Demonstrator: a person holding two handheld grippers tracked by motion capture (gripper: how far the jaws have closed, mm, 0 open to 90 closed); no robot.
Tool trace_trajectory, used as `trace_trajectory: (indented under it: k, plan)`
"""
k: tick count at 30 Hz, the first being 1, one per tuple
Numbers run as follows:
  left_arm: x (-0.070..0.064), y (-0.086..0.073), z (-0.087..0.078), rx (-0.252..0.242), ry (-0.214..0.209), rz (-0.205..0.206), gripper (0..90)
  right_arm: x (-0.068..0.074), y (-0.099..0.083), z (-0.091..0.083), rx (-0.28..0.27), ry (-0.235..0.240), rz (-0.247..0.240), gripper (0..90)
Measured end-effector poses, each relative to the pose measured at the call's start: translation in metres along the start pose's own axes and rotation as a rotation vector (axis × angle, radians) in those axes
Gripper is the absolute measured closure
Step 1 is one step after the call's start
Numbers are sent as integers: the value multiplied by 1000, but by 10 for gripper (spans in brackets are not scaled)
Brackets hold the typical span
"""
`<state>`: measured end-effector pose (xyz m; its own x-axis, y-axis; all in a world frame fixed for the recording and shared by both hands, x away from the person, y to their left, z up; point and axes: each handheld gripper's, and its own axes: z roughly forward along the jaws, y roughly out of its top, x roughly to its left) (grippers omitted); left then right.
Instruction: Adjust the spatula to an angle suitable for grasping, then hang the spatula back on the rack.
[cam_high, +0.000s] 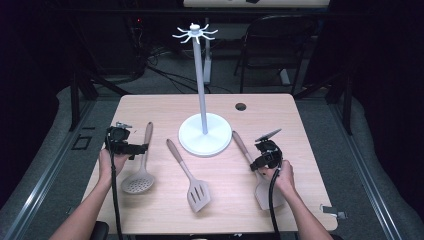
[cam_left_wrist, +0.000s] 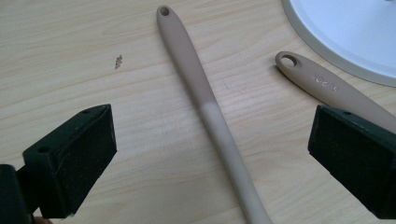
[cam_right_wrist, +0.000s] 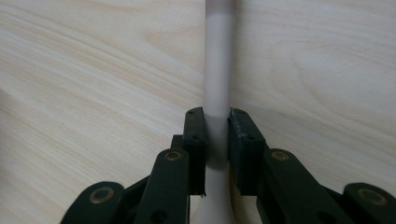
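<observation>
Three beige utensils lie around a white hook stand. At the left is a skimmer. My left gripper hangs over its handle, and the jaws of that gripper are open wide on either side without touching it. A slotted spatula lies in the middle, its handle beside my right-hand jaw. At the right, my right gripper is shut on the handle of a solid spatula. In its own view that gripper pinches the handle close to the tabletop.
The stand's round base sits mid-table, its pole rising to a ring of hooks. A cable hole lies at the back right of the wooden table. A dark chair stands behind.
</observation>
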<state>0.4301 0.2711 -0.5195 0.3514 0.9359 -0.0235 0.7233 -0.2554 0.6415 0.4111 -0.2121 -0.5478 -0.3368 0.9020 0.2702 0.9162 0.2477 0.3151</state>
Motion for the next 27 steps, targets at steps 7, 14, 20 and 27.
trace_trajectory:
  k: [7, 14, 20, 27]
  plan:
    - [-1, 0, 0, 0, -5, 5, 11, 4, -1, -15, -53, -7, -43, 786]
    - [-2, 1, -1, -12, 1, 9, 11, 16, -3, -26, -118, -19, -113, 785]
    - [-4, 1, -5, -22, -11, 15, 10, 23, -4, -31, -142, -21, -149, 785]
    - [-14, 6, -13, -52, -54, 25, 10, 36, -6, -37, -183, -23, -208, 785]
